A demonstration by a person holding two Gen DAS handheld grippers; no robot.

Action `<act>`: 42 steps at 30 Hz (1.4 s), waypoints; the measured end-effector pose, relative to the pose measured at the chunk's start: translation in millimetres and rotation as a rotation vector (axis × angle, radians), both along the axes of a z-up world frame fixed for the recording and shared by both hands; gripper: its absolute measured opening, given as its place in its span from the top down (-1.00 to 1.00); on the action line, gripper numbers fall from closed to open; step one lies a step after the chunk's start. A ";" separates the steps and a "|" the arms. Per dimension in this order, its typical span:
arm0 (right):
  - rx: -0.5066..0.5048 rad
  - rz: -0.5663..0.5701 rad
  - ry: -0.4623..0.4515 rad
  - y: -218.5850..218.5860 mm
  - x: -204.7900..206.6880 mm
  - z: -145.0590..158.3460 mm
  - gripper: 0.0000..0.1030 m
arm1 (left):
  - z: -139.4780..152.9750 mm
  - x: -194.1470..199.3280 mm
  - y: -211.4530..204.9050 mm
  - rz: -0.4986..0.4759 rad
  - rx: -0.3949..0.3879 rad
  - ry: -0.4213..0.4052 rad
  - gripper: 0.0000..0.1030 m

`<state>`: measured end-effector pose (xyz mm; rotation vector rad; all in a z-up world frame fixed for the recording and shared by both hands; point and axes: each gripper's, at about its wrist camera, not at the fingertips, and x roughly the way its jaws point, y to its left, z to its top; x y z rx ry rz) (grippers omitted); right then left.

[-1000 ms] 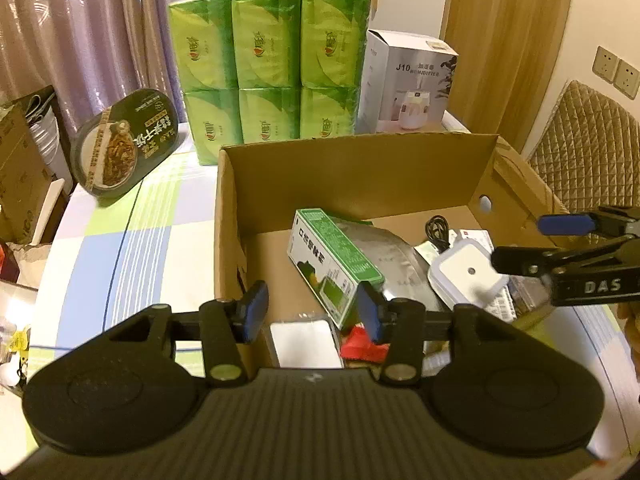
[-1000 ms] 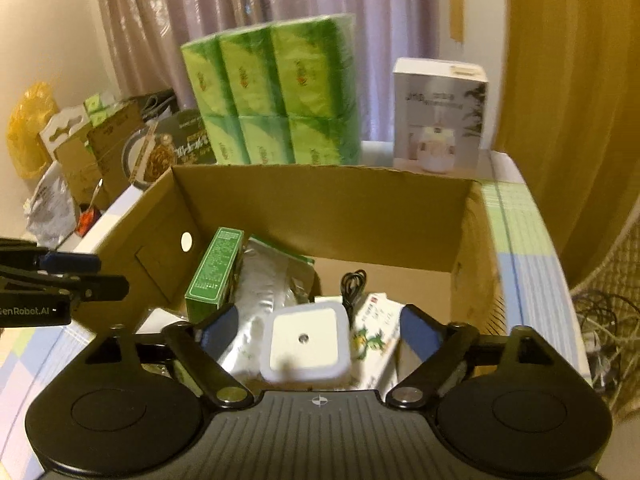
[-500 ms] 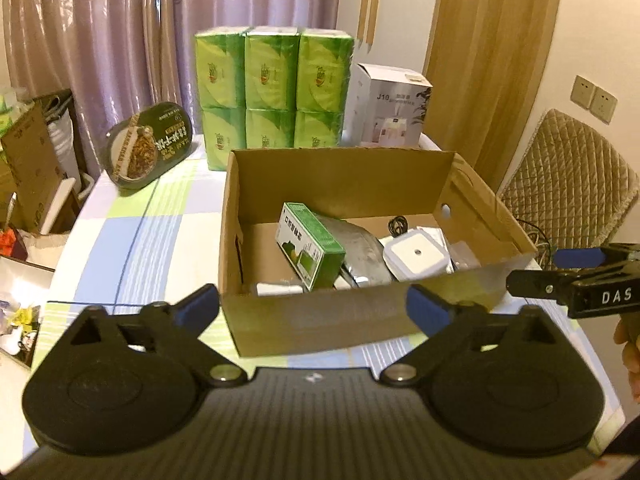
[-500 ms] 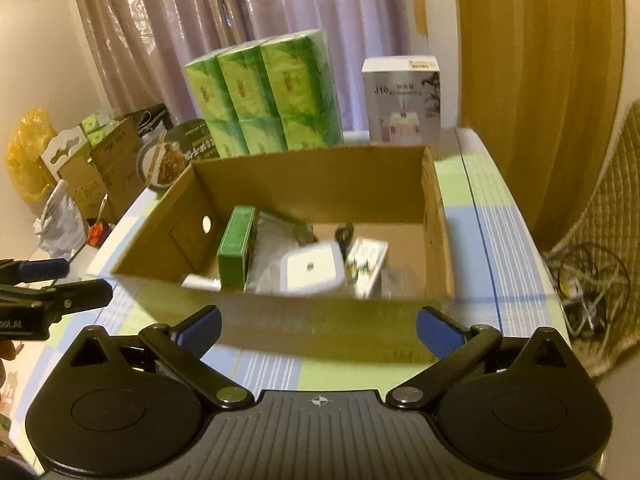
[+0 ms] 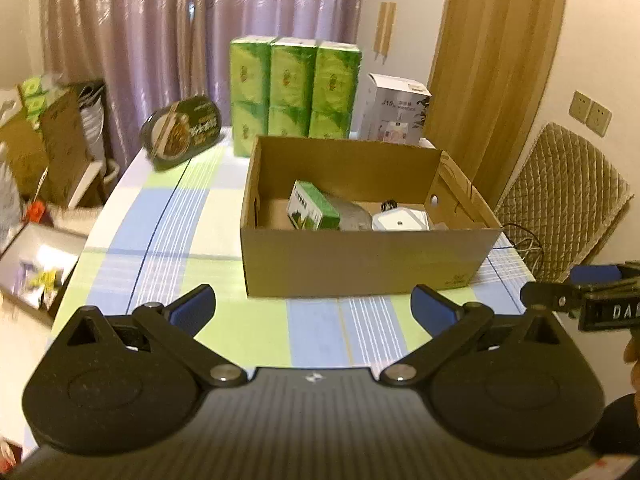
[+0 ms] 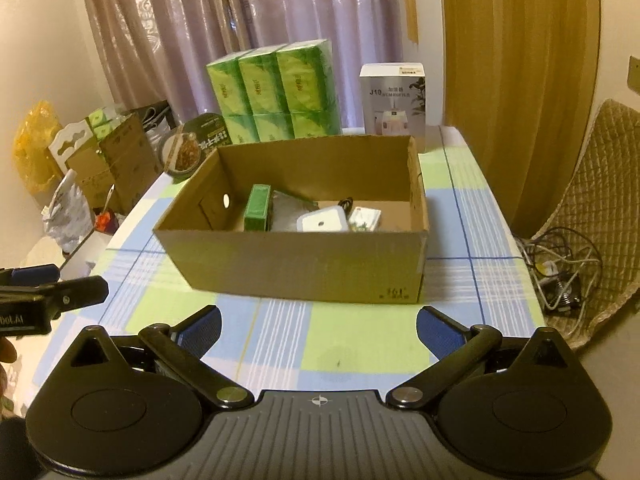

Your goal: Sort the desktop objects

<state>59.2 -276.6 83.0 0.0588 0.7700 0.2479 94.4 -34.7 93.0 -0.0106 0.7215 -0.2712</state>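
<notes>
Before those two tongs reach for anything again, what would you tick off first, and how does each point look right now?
1. Left tongs open and empty: ok.
2. Right tongs open and empty: ok.
3. Both tongs outside the box, over bare tablecloth: ok.
4. Box sits flat on the table with its top open: ok.
5. Things in the box in view, namely the green carton, white square gadget and silver pouch: ok.
6. Anything lying behind the box's near wall: cannot tell, it is hidden.
</notes>
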 end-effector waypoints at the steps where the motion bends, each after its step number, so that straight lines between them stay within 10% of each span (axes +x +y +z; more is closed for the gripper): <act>1: -0.003 0.001 -0.002 0.3 -5.4 1.1 -0.96 | 0.9 -4.5 1.1 0.011 0.001 0.006 -0.98; 42: 0.003 -0.026 -0.012 -15.0 -61.7 18.6 -0.96 | 4.3 -55.3 -15.1 0.081 0.083 0.011 -0.98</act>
